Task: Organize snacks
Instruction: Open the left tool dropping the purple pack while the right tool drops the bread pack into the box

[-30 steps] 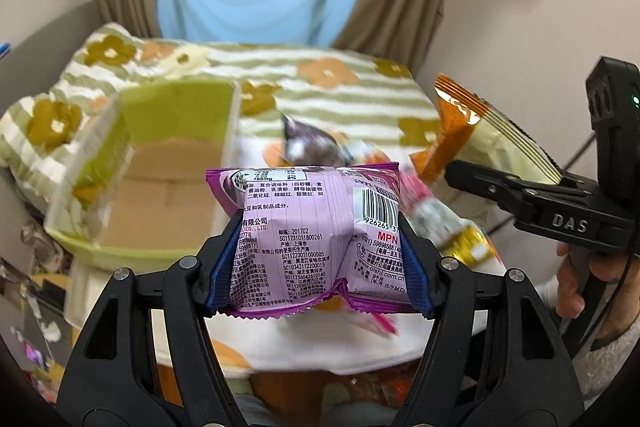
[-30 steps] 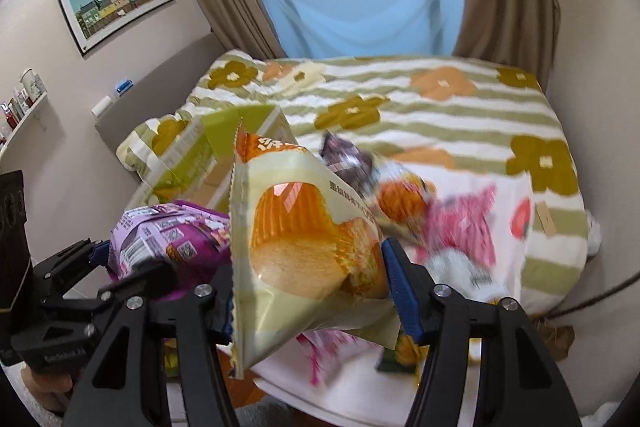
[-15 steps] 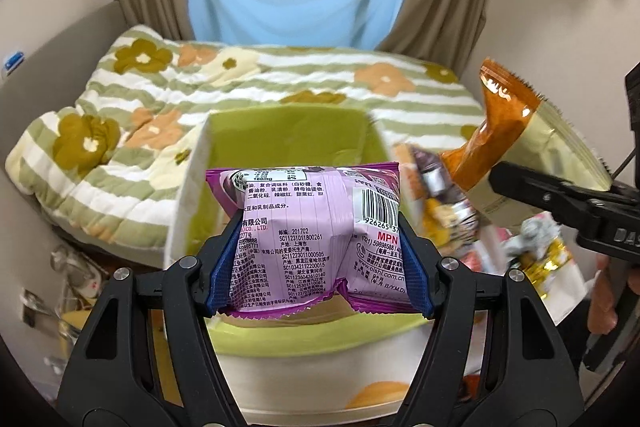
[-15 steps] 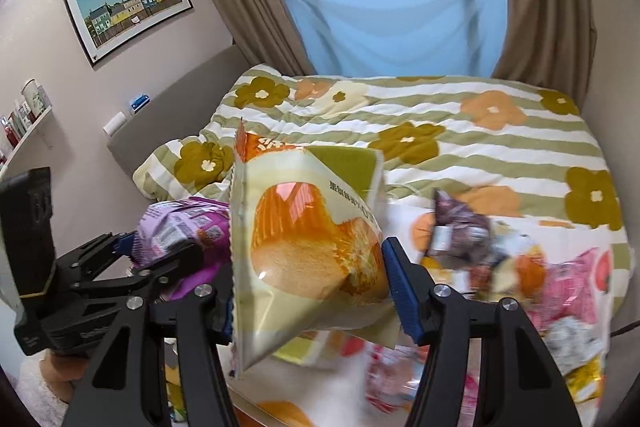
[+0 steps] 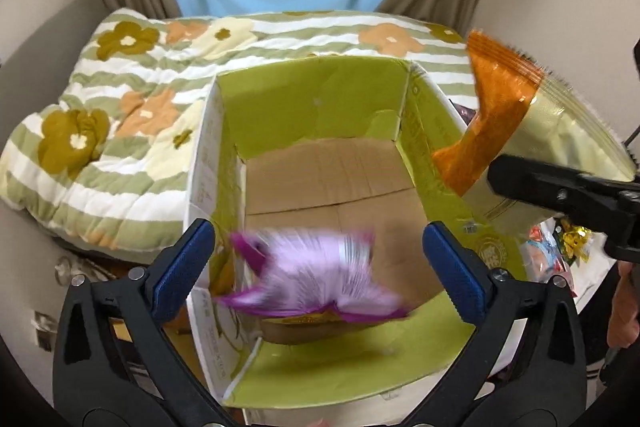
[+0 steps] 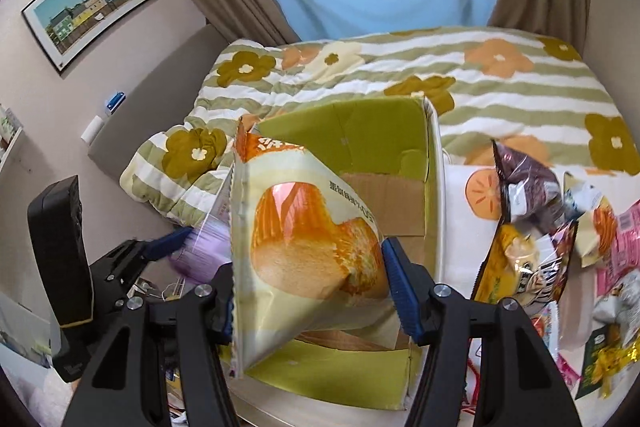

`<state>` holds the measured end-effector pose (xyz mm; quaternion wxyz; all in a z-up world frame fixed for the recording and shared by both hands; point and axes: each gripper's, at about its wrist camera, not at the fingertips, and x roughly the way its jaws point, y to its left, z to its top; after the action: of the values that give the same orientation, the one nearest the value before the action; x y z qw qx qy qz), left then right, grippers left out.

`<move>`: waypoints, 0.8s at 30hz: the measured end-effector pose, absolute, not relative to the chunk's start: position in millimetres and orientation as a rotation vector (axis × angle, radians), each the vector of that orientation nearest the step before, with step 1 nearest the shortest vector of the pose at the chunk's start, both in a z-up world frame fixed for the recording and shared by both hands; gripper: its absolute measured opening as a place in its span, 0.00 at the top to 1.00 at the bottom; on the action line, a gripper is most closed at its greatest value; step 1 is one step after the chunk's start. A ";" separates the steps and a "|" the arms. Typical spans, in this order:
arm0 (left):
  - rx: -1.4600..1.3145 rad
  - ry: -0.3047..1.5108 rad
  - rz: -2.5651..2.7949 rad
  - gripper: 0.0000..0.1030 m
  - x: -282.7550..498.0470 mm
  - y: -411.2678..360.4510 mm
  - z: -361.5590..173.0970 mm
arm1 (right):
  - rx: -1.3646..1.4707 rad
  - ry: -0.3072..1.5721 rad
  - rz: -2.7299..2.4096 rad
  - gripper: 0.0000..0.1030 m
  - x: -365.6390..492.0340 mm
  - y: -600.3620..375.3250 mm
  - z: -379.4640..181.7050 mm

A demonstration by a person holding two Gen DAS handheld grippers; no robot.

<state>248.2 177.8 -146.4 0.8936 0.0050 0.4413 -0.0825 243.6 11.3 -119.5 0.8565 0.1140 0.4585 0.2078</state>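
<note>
Left gripper (image 5: 318, 255) jaws just opened wide; blurred purple snack packet (image 5: 316, 277) released between them above open green cardboard box (image 5: 424, 155). Cream-orange cake bag (image 6: 304, 247) clamped in right gripper (image 6: 310, 287) at box's right rim.

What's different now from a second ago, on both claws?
Both claws swung from the snack pile to above the green box. The left claw has just been opening and let go of the purple packet, which shows blurred between its spread pads, over the box's cardboard floor. Unchanged: the right claw still clamps the orange cake bag, and the loose snacks still lie on the bed.
</note>
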 end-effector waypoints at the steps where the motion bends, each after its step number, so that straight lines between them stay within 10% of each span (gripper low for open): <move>1: 0.005 0.914 -0.165 0.01 247.7 179.2 -145.6 | 0.244 0.969 0.440 0.45 244.7 11.2 -121.8; 21: -0.052 0.939 -0.047 0.01 211.1 202.5 -139.3 | 0.247 1.100 0.449 0.42 247.3 22.3 -168.4; 24: -0.057 0.953 -0.027 0.01 207.6 207.9 -144.4 | 0.259 1.106 0.456 0.16 245.6 20.6 -174.9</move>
<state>207.6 207.9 -144.4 0.8880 -0.0272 0.4588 -0.0130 245.6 20.6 -174.9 0.8184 0.1214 0.5193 0.2139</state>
